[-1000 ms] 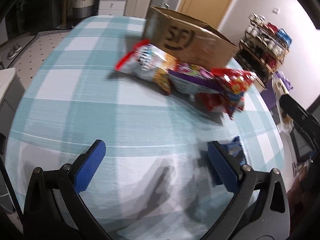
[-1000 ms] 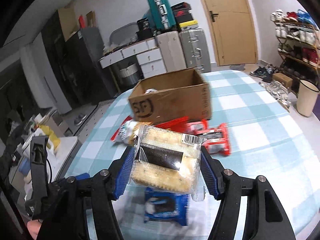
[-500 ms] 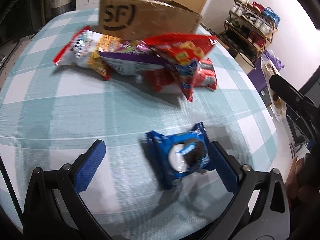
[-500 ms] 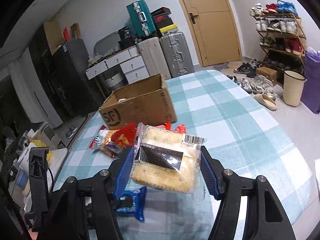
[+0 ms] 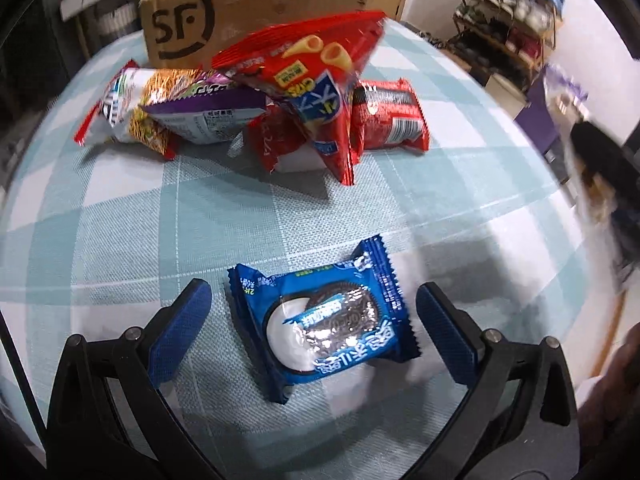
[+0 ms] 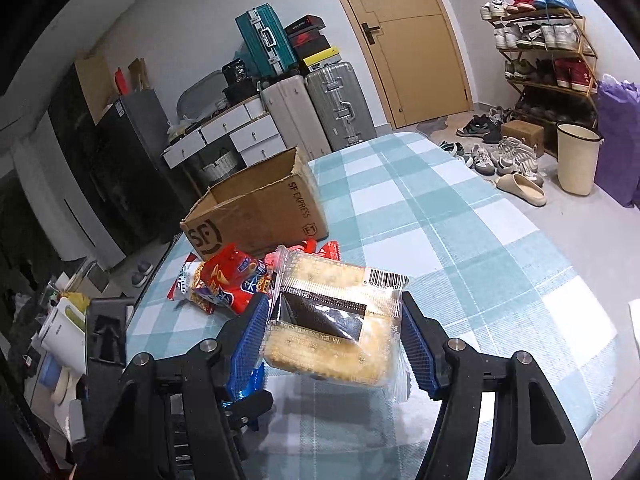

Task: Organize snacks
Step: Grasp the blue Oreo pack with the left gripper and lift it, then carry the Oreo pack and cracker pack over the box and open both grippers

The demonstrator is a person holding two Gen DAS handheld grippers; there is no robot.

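My left gripper [image 5: 316,322] is open, its fingers on either side of a blue Oreo packet [image 5: 324,322] that lies flat on the checked tablecloth. Beyond it lies a pile of snack bags [image 5: 280,92] topped by a red cone-snack bag [image 5: 312,64], in front of an open cardboard box [image 5: 248,12]. My right gripper [image 6: 334,340] is shut on a clear packet of biscuits [image 6: 336,326] and holds it above the table. The box [image 6: 260,210] and the pile [image 6: 228,280] lie ahead to its left.
The table [image 6: 460,240] has a blue-and-white checked cloth and a rounded edge. A shoe rack [image 6: 544,52], a bin [image 6: 578,158] and shoes stand on the floor to the right. Suitcases [image 6: 316,108] and drawers stand behind the box.
My left gripper has moved forward and down so that the Oreo packet lies between its fingers. My right gripper has risen and drawn back with the biscuits.
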